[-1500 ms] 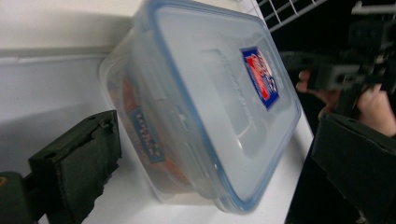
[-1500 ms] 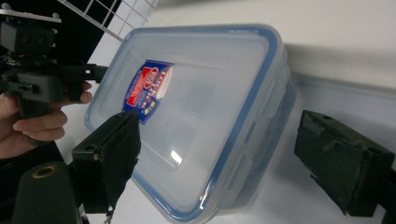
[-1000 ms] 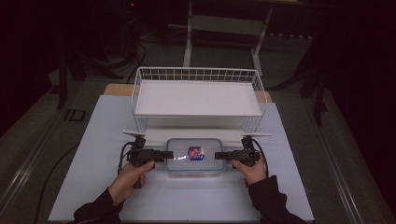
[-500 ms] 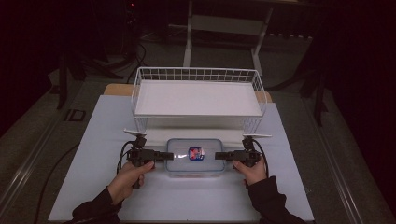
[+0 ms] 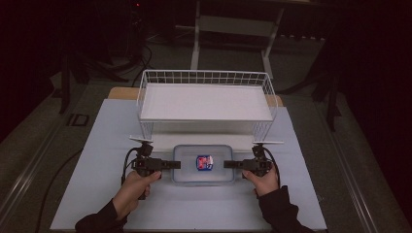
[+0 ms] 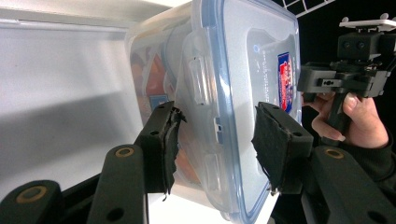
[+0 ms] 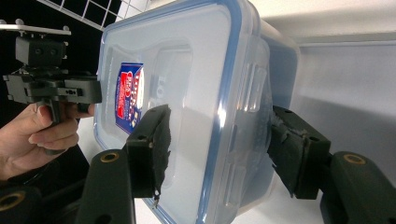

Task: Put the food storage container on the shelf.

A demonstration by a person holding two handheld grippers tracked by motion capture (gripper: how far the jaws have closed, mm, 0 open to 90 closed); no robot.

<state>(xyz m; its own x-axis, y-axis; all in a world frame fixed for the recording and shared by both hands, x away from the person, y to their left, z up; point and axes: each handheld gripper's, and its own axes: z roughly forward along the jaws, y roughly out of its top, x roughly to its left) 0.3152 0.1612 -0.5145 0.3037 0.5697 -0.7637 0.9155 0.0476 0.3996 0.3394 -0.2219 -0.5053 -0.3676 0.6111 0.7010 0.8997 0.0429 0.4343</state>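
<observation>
Left claw (image 6: pixel 215 144) jaws spread wide around the left end of the clear lidded container (image 5: pixel 201 164), pads not pressing; right claw (image 7: pixel 219 154) likewise agape around its right end, gaps visible. Container flat on white table (image 5: pixel 97 145), just before the white wire rack (image 5: pixel 206 99); red-blue label (image 5: pixel 204 162) on lid.

Clear plastic container (image 5: pixel 202 165) with blue-rimmed lid (image 7: pixel 187 93): one printed sticker (image 7: pixel 129 97) on the lid top, red and blue with white lettering, seen sideways in both gripper views (image 6: pixel 286 81) and as a small red-and-blue patch in the high view (image 5: pixel 204 162); lettering too blurred to read. Raised moulded characters on the lid beside the sticker (image 7: pixel 161 91), likewise illegible. No other text, number or sign legible anywhere
</observation>
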